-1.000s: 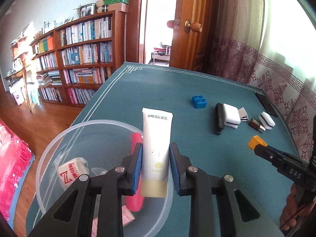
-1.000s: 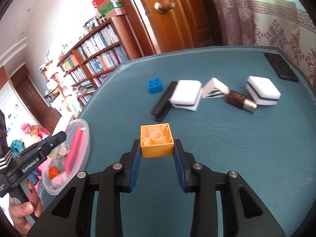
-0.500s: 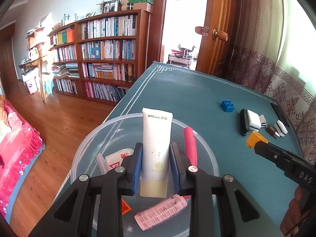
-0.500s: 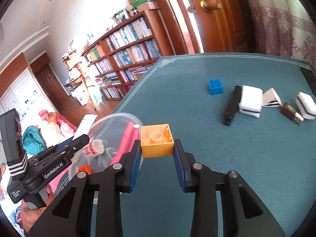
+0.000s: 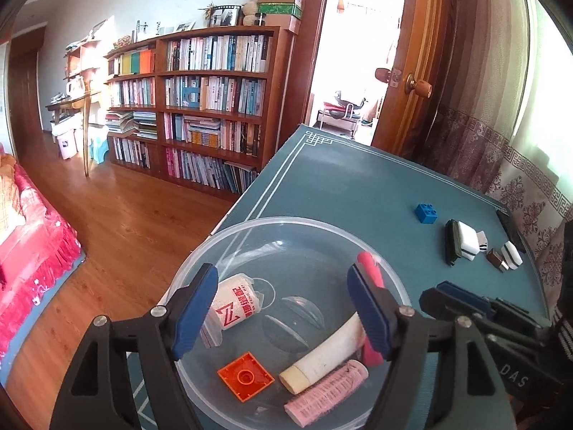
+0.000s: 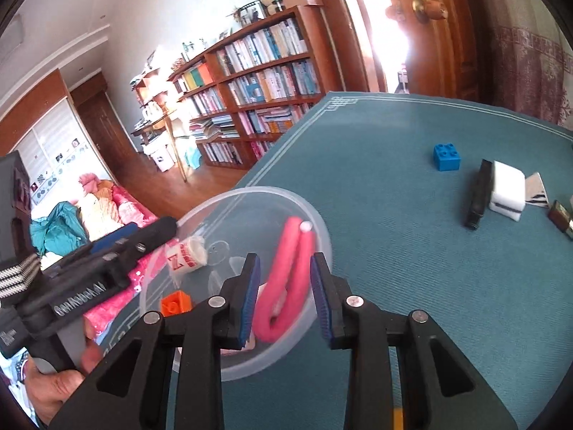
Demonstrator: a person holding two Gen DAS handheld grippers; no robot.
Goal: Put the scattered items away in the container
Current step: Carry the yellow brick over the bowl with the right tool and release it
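Both claws hang over the clear plastic bowl, and both are wide open and hold nothing: the left claw and the right claw. The blue brick lies ahead and to the right of the right claw, which I judge the nearer one. Just beyond the brick a black bar rests against a white block, its long axis pointing away. The teal worktop between is free

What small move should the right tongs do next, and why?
Probably swing right toward the blue brick. The right tongs hang open and empty over the bowl, and the brick lies loose on the table, the nearest item outside it.
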